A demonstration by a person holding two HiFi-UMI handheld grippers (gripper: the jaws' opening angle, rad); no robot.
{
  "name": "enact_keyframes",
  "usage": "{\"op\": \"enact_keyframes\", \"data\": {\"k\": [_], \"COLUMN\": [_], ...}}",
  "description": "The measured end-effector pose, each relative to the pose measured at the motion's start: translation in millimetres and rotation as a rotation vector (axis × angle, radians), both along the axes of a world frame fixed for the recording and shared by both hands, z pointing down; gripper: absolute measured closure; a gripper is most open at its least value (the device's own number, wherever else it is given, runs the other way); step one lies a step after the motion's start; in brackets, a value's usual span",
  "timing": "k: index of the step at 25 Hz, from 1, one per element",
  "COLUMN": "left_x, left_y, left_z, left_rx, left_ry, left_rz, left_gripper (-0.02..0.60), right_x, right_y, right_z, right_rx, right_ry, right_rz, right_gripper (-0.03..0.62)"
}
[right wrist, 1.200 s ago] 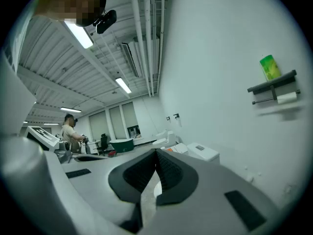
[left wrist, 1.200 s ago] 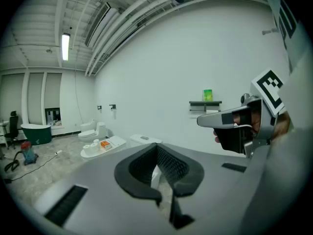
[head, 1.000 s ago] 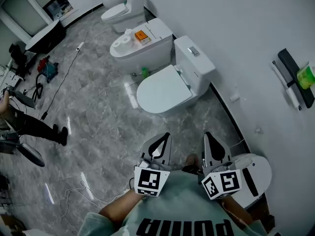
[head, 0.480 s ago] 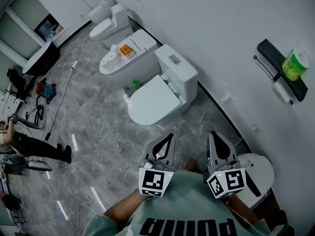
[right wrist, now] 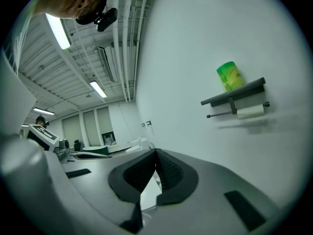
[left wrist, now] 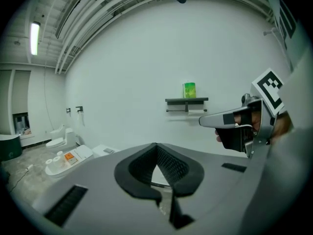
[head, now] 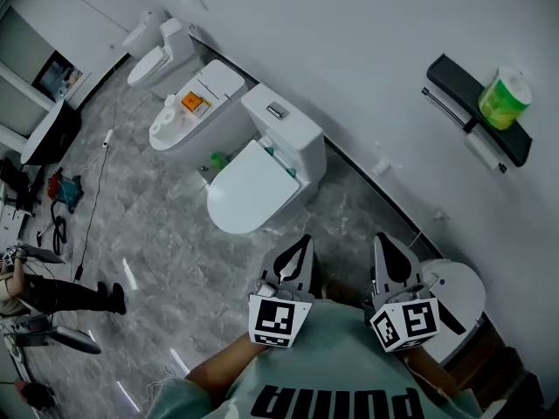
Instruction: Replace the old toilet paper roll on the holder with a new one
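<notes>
White paper of the old toilet roll (right wrist: 250, 112) hangs on the bar (right wrist: 220, 115) under the black holder (right wrist: 234, 93), which is fixed to the wall (head: 367, 51) at the far right. The new roll (right wrist: 230, 76), in green wrap, stands upright on the holder's shelf, directly above the old one. Nothing touches either roll.

Over the last second the head view has swung toward that wall. The holder, which sat at the right edge a second ago, has come further in and a little higher, so all of it now shows. The closed toilet (head: 253, 186) and the ones beyond it have slid left.

Both grippers have been carried round with that turn and have kept their place, low and near, side by side just in front of the person's shirt (head: 332, 365). The left gripper (left wrist: 156, 147) is clenched, its tips meeting with nothing between them. The right gripper (head: 384, 241) is clenched the same way and is just as empty. Both point toward the wall, and the holder is well apart from them, up and to the far right.

By my reading, the person is only squaring up to the holder and the swap itself has not begun. The old roll remains on the bar and the new one waits on the shelf. A claw will have to open before it can take the old roll.
</notes>
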State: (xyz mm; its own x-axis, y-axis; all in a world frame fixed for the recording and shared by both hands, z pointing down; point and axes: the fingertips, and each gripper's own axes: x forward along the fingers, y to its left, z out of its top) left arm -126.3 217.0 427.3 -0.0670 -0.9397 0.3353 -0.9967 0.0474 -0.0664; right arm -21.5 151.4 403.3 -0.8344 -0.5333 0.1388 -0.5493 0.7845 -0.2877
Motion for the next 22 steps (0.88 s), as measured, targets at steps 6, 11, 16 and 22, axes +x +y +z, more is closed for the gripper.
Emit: {"op": "enact_keyframes", "data": {"k": [6, 11, 16, 22], "left_x": [-4.2, -11.4, -17.7, -32.2], "left_y": [-54.8, -99.4, -129.6, -151.8], "left_z": [3.2, -4.1, -4.9, -5.9], "left_rx": [0.004, 0.028, 0.038, 0.051], "left_ry": [0.027, 0.059, 0.09, 0.123], "left_rz": [0.13, 0.238, 0.328, 0.404], "left_gripper": [0.577, 0.577, 0.577, 0.577], "right_x": [2.1, -5.2, -9.6, -14.6], "right_y": [-40.2, -66.7, -86.0, -100.2], "right_z": [3.6, -4.0, -7.1, -10.9], "right_rx": [-0.008, 0.0, 0.003, -0.001], "right_ry": [0.049, 0.086, 0.114, 0.132], "right_rz": [0.127, 0.225, 0.318, 0.429], "right_gripper": [0.586, 0.586, 0.586, 0.586]}}
